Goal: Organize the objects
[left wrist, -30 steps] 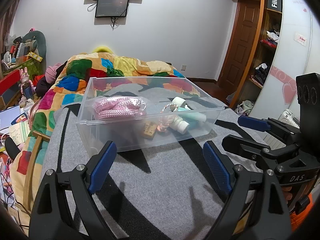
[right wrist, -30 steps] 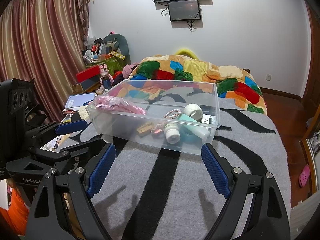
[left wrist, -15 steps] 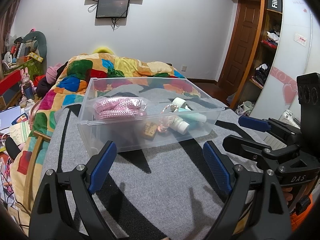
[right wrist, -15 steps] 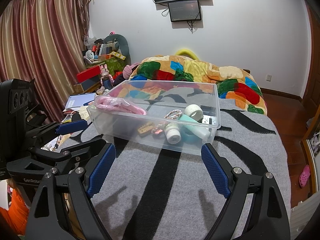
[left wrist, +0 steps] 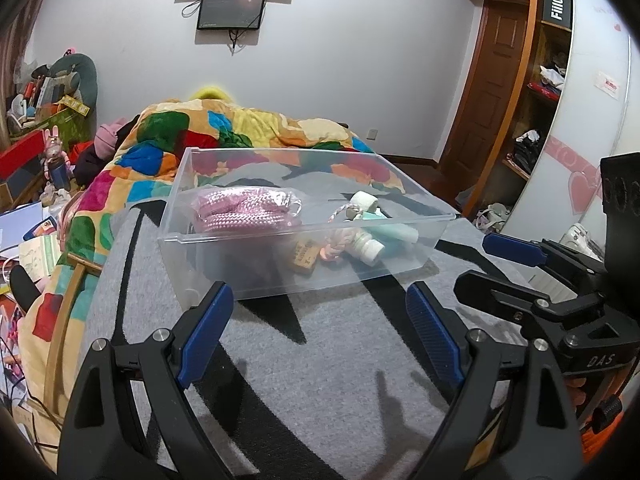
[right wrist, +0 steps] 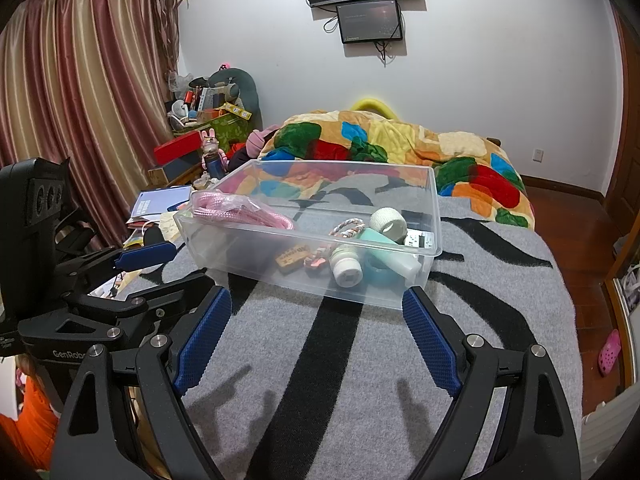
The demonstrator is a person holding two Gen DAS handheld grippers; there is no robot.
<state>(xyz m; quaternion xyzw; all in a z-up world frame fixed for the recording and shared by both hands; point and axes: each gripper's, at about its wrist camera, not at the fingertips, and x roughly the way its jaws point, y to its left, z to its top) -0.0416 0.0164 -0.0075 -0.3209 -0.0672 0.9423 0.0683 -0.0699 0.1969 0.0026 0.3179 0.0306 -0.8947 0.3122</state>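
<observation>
Bin [left wrist: 280, 272] on blanket [left wrist: 320, 360], rope [left wrist: 248, 212] left inside, bottles [left wrist: 372, 246] right

Your left-wrist view catches "FiiiO" on a black box [left wrist: 557, 7] atop the shelf and "DAS" on the right gripper [left wrist: 498, 268]; "GenRobo…" marks the left gripper [right wrist: 172, 268].

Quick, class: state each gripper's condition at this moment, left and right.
Left gripper: open, holding nothing, short of the clear bin.
Right gripper: open, holding nothing.
</observation>
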